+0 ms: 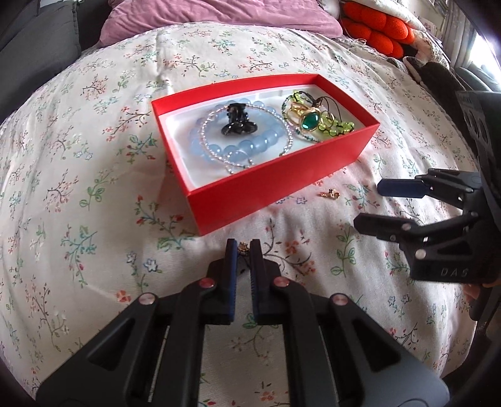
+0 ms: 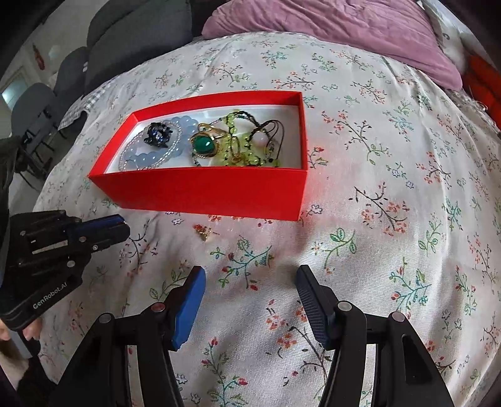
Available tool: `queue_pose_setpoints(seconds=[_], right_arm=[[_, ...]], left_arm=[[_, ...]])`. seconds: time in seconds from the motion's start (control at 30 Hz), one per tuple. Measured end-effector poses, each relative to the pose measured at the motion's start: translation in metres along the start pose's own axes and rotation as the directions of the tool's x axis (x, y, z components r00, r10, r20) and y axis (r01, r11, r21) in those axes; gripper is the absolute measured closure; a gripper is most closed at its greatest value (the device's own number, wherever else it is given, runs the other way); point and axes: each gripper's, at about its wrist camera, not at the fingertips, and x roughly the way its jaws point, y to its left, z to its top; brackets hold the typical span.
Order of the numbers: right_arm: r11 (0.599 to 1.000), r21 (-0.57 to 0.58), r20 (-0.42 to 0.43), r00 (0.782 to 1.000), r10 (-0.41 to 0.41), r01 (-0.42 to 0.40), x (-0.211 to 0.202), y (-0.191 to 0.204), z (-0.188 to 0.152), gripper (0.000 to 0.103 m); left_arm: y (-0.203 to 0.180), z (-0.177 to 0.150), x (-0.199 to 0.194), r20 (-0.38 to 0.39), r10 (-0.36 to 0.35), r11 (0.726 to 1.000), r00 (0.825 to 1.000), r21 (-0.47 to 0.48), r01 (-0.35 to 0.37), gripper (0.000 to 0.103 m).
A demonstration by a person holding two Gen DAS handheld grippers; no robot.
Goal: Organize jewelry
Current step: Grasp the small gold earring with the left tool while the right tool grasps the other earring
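Setting: a bed under a floral quilt [image 1: 78, 175], with a mauve pillow [image 1: 219, 18] at the far end.

Left gripper [image 1: 243, 247]: jaws nearly closed, pinching a small gold earring [image 1: 243, 248] at their tips, just short of the box's near wall. The piece is tiny, light and rigid, and likely to slip, so a tip grip across its body looks best.

Right gripper [image 2: 250, 281]: jaws wide apart, holding nothing, above bare quilt.

Second gold earring [image 2: 203, 232]: loose on the quilt ahead of the right jaws and slightly to their left, between them and the box. The soft quilt will give under pressure.

Red box [image 2: 203, 194]: beyond both jaws, white-lined. It holds a blue bead bracelet [image 1: 250, 145], a black hair claw [image 1: 236, 120], a green-stone ring [image 2: 203, 144] and yellow-green beads [image 2: 233, 147] tangled with cords.

Writing: "GenRobot.AI" on the left gripper's body; "DAS" on the right gripper's.
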Motion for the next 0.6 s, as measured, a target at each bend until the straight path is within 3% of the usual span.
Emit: queue_pose_setpoints(seconds=[0.07,0.3,0.6], right_arm=[[0.999,-0.036,0.002,1.0,-0.003,0.003,0.003,0.007,-0.001,0.034],[0.993,-0.118,0.035,0.999,-0.024,0.028,0.01,0.023,0.0,0.034],[0.988,-0.149,0.057,0.998,-0.029,0.037,0.018,0.038,0.008,0.048]], left_arm=[[0.002,-0.001,-0.001,-0.001,-0.004,1.0,1.0,-0.005,0.004,0.094],[0.005,-0.002,0.0,-0.005,-0.017,1.0,1.0,-0.015,0.017,0.094],[0.006,-0.001,0.001,-0.009,-0.024,1.0,1.0,-0.016,0.024,0.094]])
